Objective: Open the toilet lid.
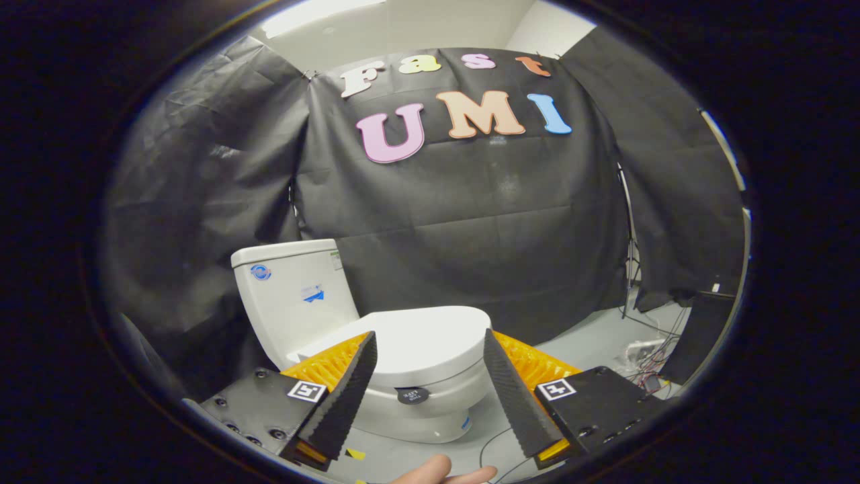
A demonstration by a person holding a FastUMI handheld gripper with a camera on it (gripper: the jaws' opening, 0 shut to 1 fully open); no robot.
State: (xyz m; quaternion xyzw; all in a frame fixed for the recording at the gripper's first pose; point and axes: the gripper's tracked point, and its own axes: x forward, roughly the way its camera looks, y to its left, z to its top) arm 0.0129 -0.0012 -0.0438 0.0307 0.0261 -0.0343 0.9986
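While closed, toilet lid faces parted hand-held gripper.

Stickers on toilet tank and round tag on bowl: print seemingly too small, unreadable.

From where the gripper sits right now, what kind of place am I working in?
Likely a staged test booth, not a real bathroom: a white toilet with its lid shut stands against hung black cloth, with loose cables on the floor. The open gripper frames the lid.
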